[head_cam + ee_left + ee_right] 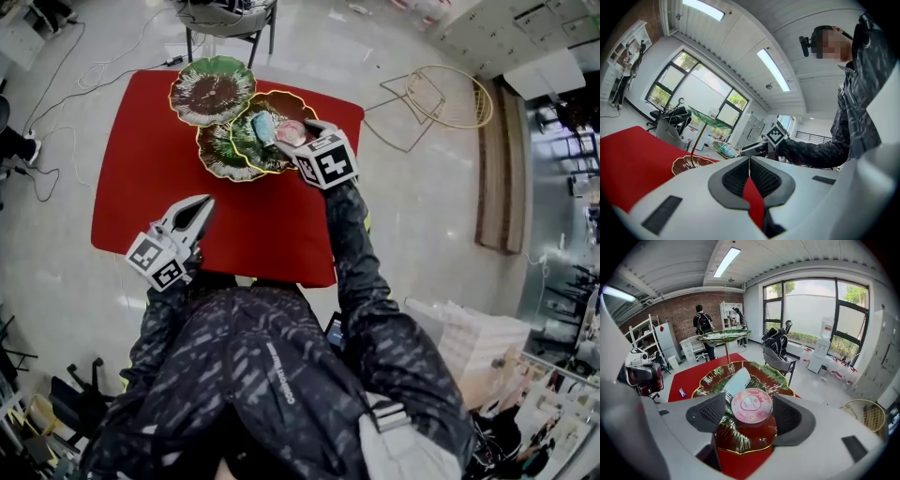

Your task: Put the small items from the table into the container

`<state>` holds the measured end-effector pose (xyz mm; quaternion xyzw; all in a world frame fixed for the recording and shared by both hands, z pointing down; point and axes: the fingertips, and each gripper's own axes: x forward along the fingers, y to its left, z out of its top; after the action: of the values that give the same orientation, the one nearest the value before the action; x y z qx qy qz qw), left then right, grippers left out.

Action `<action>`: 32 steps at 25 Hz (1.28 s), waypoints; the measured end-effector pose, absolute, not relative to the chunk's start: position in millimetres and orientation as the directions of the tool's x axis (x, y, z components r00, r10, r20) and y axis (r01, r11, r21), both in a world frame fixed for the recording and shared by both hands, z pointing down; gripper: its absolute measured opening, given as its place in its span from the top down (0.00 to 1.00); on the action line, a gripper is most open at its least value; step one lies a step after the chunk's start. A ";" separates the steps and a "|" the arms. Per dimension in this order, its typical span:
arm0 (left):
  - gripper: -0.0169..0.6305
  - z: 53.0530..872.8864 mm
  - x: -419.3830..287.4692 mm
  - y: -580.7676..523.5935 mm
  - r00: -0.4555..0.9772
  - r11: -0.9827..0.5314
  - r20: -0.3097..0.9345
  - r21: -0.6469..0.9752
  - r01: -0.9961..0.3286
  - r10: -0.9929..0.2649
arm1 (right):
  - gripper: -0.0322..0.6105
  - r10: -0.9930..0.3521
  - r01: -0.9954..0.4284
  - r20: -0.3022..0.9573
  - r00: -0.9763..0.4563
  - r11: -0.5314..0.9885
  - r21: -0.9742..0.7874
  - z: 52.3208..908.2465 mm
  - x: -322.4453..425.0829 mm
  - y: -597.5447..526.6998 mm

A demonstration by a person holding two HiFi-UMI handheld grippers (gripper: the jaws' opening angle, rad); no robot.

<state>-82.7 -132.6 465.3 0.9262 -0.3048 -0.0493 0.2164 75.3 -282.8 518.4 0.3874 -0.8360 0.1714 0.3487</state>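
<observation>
A tiered stand of green-and-brown leaf dishes stands at the far side of the red table (141,187). Over its lower dish (246,161), my right gripper (296,137) is shut on a pink round tin (290,131). In the right gripper view the tin (751,405) sits between both pads (711,412), just above the dish (740,444). A pale blue packet (737,380) lies in that dish. My left gripper (203,204) hovers shut and empty over the table's near left part; its pads (761,176) meet at the tips.
The stand's top plate (212,90) rises on a thin post behind the lower dishes. A small purple item (682,392) lies on the red cloth left of the stand. Chairs, cables and a wire basket (448,96) surround the table on the floor.
</observation>
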 end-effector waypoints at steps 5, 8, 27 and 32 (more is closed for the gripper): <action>0.95 462.5 -75.9 -130.1 0.821 -0.738 0.043 0.412 -0.534 -0.570 | 0.46 -0.558 -0.777 0.698 -0.449 0.630 0.003 504.6 77.6 -279.4; 0.95 459.7 -71.7 -129.6 0.821 -0.741 0.047 0.403 -0.538 -0.570 | 0.46 -0.564 -0.774 0.690 -0.454 0.633 0.009 500.2 77.8 -273.0; 0.96 436.4 -22.0 -101.6 0.826 -0.755 0.030 0.388 -0.529 -0.563 | 0.46 -0.535 -0.719 0.662 -0.524 0.695 -0.007 489.3 85.7 -202.0; 0.95 442.7 -12.8 -82.8 0.810 -0.740 0.048 0.377 -0.557 -0.585 | 0.46 -0.485 -0.673 0.674 -0.558 0.739 -0.025 498.2 85.1 -171.1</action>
<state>-12.8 -82.8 442.7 0.9320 -0.3063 -0.0367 0.1905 85.1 -171.1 498.2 0.3323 -0.8711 0.1415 0.3328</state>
